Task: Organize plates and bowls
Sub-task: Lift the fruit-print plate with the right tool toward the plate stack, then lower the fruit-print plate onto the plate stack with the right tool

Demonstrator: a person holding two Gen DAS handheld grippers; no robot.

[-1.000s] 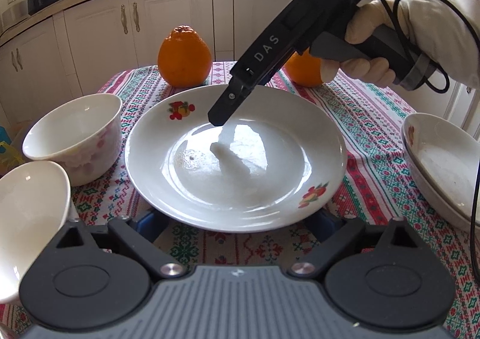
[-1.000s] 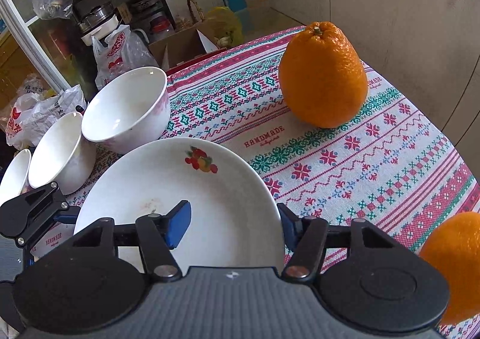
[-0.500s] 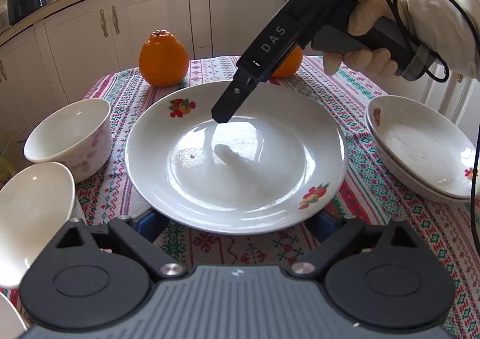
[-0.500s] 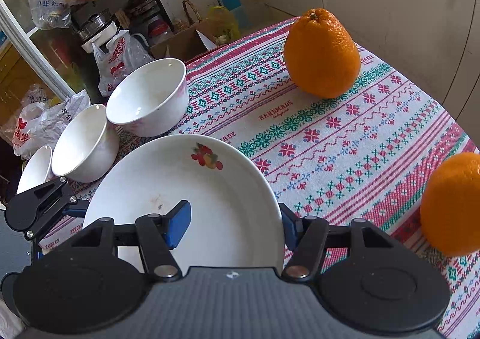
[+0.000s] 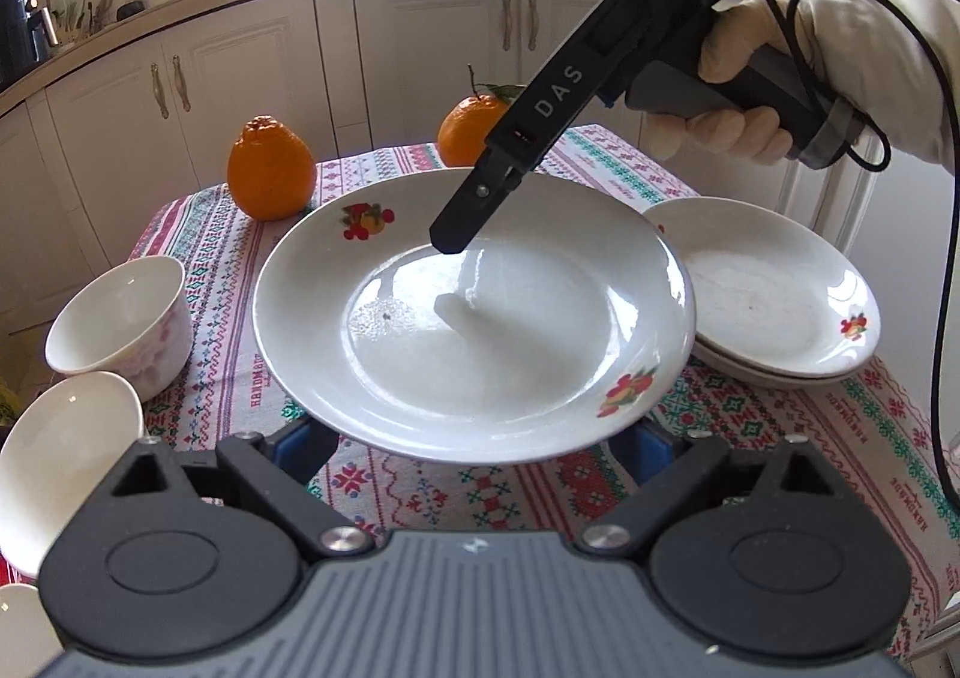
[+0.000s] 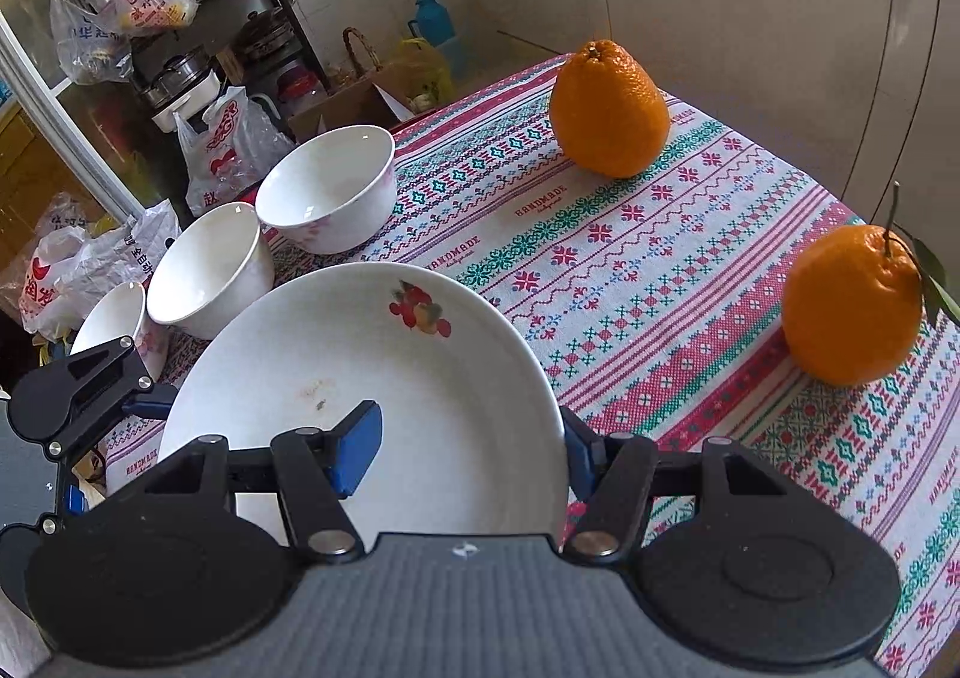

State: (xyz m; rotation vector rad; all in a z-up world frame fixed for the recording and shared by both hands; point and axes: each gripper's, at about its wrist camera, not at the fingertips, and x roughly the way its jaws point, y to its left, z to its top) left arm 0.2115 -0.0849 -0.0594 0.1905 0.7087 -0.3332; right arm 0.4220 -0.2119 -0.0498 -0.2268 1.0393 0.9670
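A white plate (image 5: 480, 354) with fruit decals hangs tilted above the patterned tablecloth. My right gripper (image 6: 468, 450) is shut on its rim: one blue pad (image 6: 360, 450) lies on the inner face and the other sits outside the edge. In the left wrist view, a gloved hand holds the right gripper (image 5: 456, 243) as it reaches down onto the plate's far side. My left gripper (image 5: 474, 450) stands open and wide, both fingers tucked under the plate's near rim. A stack of matching plates (image 5: 780, 306) lies at the right. Three white bowls (image 6: 327, 186), (image 6: 207, 270), (image 6: 114, 318) line the left edge.
Two oranges (image 6: 609, 108), (image 6: 852, 306) sit on the far part of the tablecloth (image 6: 660, 270). White kitchen cabinets (image 5: 240, 60) stand behind the table. Plastic bags and a shelf (image 6: 150, 18) crowd the floor past the bowls.
The plate has risen off the cloth and moved right with both grippers. The stack of plates has come fully into view, and the bowls and oranges have slid away.
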